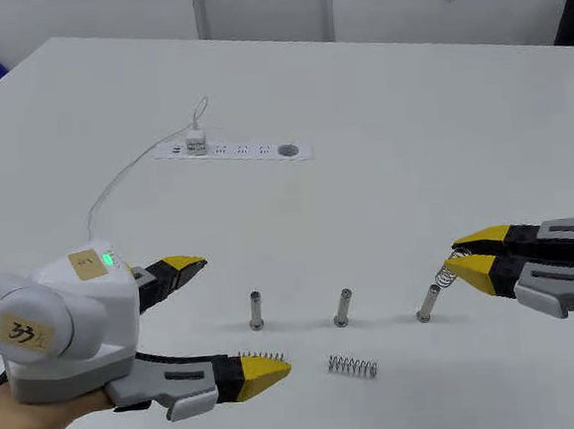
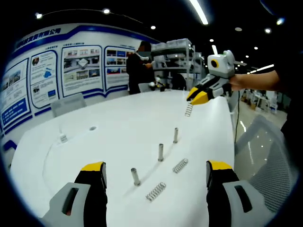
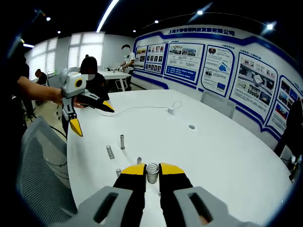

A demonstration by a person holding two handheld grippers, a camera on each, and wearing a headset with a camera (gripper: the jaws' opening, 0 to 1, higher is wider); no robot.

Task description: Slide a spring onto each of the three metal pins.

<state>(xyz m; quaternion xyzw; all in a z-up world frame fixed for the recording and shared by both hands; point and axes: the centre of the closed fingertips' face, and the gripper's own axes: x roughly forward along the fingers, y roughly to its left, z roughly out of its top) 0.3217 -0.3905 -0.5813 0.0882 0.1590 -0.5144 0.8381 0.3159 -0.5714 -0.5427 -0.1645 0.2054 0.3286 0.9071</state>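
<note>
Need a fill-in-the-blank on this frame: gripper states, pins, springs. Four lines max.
1. The right gripper is shut on a ____.
2. The left gripper has its jaws ____.
3. ____ metal pins stand upright on the table.
4. ____ loose springs lie on the table near the pins.
Missing words: spring; open; three; two.

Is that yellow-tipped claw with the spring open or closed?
Shut: the right hand-held gripper pinches a small coiled silver metal spring between its yellow tips.
</note>
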